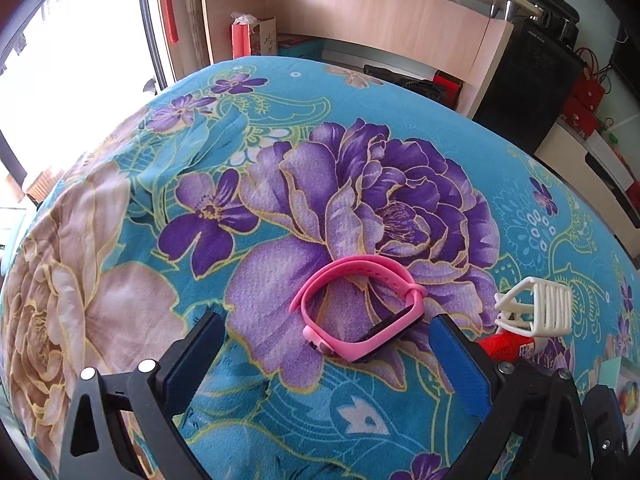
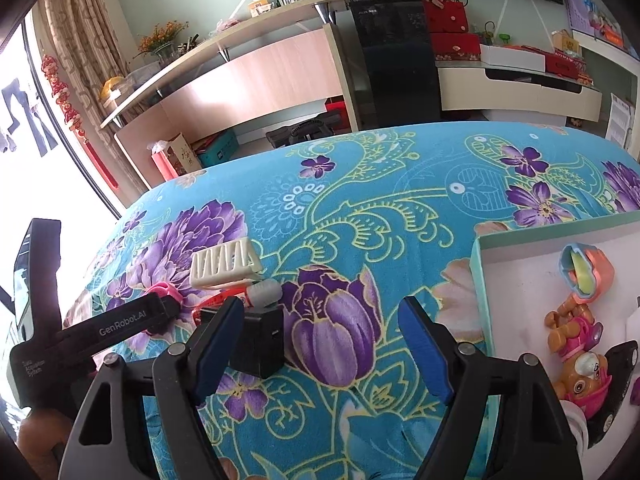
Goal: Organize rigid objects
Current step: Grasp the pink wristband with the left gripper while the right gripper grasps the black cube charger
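Observation:
A pink wristband watch lies on the floral cloth just ahead of my open left gripper, between its blue pads. A white slotted plastic clip and a red tube lie to its right. In the right wrist view my right gripper is open and empty above the cloth. A black charger block sits by its left finger, with the white clip and the red tube's grey cap beyond it. The white box at right holds a puppy figure and an orange-blue toy.
The blue floral cloth covers the table, which drops off at the far edge. Behind it stand a wooden shelf unit and a black water dispenser. The left gripper's body shows at the right view's left.

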The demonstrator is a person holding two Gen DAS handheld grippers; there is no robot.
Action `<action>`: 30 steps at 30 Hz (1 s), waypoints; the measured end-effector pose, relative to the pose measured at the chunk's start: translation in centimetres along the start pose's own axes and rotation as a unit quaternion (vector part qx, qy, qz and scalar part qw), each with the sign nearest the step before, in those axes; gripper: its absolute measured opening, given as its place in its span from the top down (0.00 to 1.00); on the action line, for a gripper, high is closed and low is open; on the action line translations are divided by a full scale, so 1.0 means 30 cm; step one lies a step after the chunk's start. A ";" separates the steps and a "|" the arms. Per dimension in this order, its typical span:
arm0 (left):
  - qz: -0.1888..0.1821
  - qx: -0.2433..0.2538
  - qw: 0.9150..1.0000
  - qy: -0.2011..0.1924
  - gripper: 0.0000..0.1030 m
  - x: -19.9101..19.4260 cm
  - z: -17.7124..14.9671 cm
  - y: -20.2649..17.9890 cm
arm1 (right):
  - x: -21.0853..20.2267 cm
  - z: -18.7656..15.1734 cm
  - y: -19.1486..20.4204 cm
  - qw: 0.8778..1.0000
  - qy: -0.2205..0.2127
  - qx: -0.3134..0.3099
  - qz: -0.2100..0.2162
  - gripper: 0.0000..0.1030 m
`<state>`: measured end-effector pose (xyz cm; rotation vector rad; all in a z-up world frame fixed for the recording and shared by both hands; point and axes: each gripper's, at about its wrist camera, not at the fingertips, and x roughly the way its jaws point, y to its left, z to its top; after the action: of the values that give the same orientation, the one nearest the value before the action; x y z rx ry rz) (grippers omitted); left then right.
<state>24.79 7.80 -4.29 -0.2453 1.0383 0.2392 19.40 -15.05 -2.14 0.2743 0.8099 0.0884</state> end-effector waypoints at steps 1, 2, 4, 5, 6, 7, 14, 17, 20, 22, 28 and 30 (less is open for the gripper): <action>-0.002 -0.002 1.000 -0.003 0.00 0.001 0.001 0.003 | 0.002 -0.003 0.012 1.000 0.001 -0.004 0.004 0.22; -0.005 -0.004 1.000 -0.005 0.00 0.002 0.001 0.007 | 0.006 -0.006 0.022 1.000 0.004 -0.009 0.008 0.22; -0.008 -0.003 1.000 -0.010 0.00 0.001 0.001 0.010 | 0.014 -0.014 0.043 1.000 0.009 -0.016 0.014 0.22; -0.010 0.000 1.000 -0.011 0.00 0.000 0.001 0.008 | 0.019 -0.018 0.051 1.000 0.011 -0.019 0.016 0.22; -0.012 0.004 1.000 -0.014 0.00 0.000 0.001 0.005 | 0.023 -0.021 0.059 1.000 0.014 -0.020 0.019 0.22; -0.015 0.006 1.000 -0.016 0.01 -0.001 0.000 0.002 | 0.025 -0.024 0.065 0.999 0.015 -0.022 0.021 0.22; -0.038 0.023 0.999 -0.023 0.22 0.001 0.005 -0.017 | 0.035 -0.035 0.089 0.999 0.020 -0.030 0.025 0.22; -0.047 0.034 0.998 -0.025 0.31 -0.008 0.001 -0.031 | 0.034 -0.035 0.090 0.999 0.020 -0.029 0.027 0.22; -0.048 0.037 0.998 -0.027 0.32 -0.016 -0.006 -0.026 | 0.034 -0.035 0.090 0.999 0.020 -0.029 0.030 0.22; -0.046 0.030 0.998 -0.028 0.32 -0.026 -0.012 -0.010 | 0.035 -0.037 0.094 0.999 0.022 -0.029 0.034 0.22; -0.036 0.007 0.999 -0.036 0.32 -0.065 -0.018 0.051 | 0.046 -0.047 0.130 0.998 0.027 -0.043 0.042 0.22; -0.033 0.002 0.999 -0.040 0.32 -0.079 -0.020 0.065 | 0.055 -0.054 0.144 0.997 0.031 -0.050 0.041 0.22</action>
<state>22.53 9.26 -2.68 -0.2632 0.9495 0.1854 19.47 -10.27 -3.17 0.2114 0.8530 0.2136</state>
